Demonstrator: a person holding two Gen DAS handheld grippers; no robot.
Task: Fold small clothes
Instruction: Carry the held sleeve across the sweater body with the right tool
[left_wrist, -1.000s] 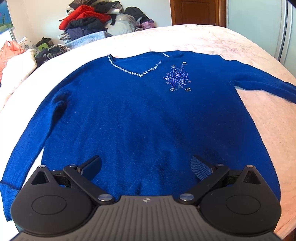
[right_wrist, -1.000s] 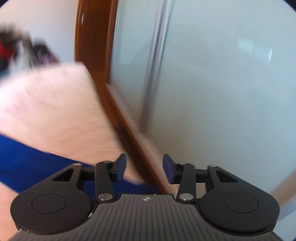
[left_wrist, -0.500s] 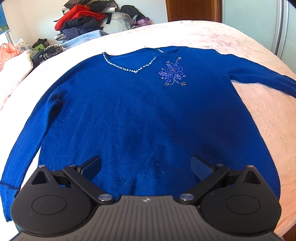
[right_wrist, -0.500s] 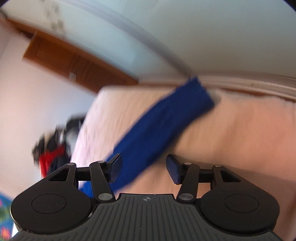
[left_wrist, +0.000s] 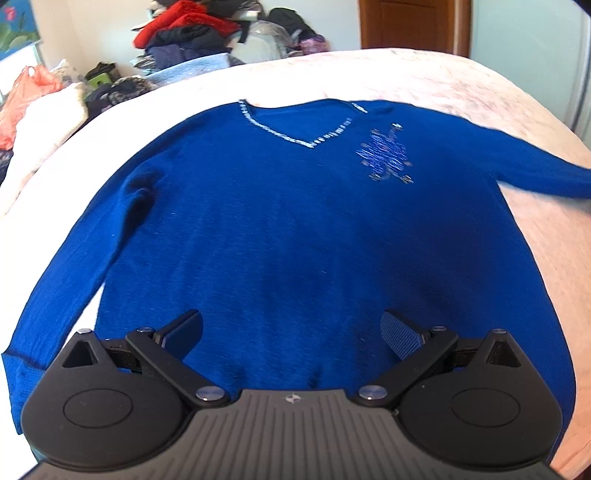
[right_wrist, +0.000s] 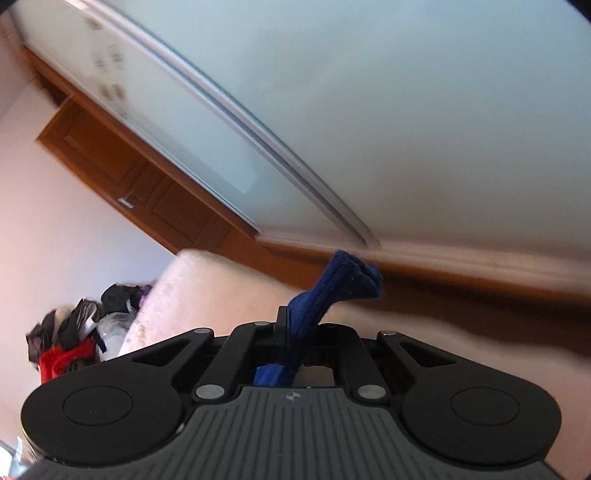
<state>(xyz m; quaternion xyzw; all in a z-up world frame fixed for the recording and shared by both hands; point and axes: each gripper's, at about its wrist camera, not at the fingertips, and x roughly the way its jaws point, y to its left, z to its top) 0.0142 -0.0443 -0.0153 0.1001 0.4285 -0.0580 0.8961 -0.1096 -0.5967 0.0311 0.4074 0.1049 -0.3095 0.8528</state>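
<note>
**Sleeve pinched, body of the sweater still unfolded**

At the upper left of the left wrist view, a heap of other clothes (left_wrist: 184, 33) is seen beyond the far edge of the bed (left_wrist: 424, 77). Across the middle of that frame the blue sweater (left_wrist: 295, 229) is laid flat and face up on the bed, its silver-trimmed V-neck toward the top and a beaded flower motif (left_wrist: 386, 155) right of the neckline. One sleeve is stretched down the left side of the frame to the lower left corner; the other is drawn off the right edge. At the bottom centre the left gripper (left_wrist: 291, 332) is held over the hem with its fingers spread wide and nothing between them; whether the hem is touched cannot be told.

In the right wrist view, the pile of clothes is again visible at the lower left, the bed just right of it, and a wooden door (right_wrist: 122, 162) with frosted sliding panels (right_wrist: 369, 92) fills the upper part. At the bottom centre the right gripper (right_wrist: 295, 343) is shown with its fingers pressed together on the sweater's sleeve cuff (right_wrist: 343, 280), which sticks up beyond the fingertips.

As a judgement, the task is at its start: the garment is spread out, no fold is yet made in the body, and only the first sleeve fold is being begun. The sleeves, sides and hem fold are left.
</note>
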